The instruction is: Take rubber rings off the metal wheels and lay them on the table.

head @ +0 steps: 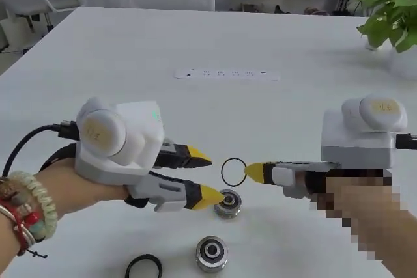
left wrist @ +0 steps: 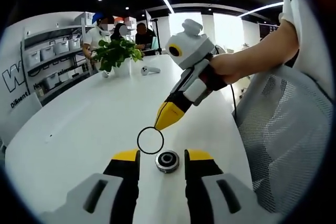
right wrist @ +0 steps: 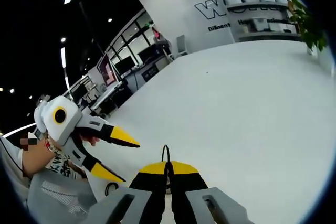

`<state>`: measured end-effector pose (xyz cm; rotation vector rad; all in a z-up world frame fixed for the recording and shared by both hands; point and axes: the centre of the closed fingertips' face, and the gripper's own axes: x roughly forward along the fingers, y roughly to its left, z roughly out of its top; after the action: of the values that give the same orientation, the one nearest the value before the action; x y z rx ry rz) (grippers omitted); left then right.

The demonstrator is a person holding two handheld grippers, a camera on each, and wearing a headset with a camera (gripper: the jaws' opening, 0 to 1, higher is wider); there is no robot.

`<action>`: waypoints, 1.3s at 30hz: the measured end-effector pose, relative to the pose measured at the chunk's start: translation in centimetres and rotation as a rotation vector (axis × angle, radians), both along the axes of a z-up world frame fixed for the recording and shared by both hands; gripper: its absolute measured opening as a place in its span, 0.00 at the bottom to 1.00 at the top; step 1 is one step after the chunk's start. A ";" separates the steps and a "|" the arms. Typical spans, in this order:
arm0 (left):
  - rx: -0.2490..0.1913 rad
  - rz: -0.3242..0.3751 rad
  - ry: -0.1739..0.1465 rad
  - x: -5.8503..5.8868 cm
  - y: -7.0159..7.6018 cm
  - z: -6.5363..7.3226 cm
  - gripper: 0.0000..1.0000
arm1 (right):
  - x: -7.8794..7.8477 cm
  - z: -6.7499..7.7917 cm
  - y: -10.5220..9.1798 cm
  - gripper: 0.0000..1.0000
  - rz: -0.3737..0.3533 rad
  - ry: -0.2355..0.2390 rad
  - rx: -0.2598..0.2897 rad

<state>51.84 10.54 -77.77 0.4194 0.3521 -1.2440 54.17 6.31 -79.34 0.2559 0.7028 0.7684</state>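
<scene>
Head view: level right tool (head: 251, 172) pinches rubber ring (head: 221, 172); left tool (head: 214, 177), wide, flanks wheel (head: 227, 202).

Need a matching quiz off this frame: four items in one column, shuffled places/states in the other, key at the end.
Items
1. thin ring
2. wheel nearest the grippers
3. thick ring
4. power strip

Places/states
A. far across the table
B. lying flat on the table, beside the second wheel
C. pinched in the shut right gripper
D. at the tips of the open left gripper

Pairs: 1-C, 2-D, 3-B, 4-A
</scene>
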 end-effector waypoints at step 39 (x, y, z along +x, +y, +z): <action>0.011 0.153 -0.082 -1.9 9.4 7.2 0.63 | -0.3 1.2 0.8 0.00 0.013 -0.024 0.022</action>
<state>49.89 19.90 -70.56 0.4442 0.3151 -1.0734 53.90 7.10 -78.10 0.2616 0.6741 0.7911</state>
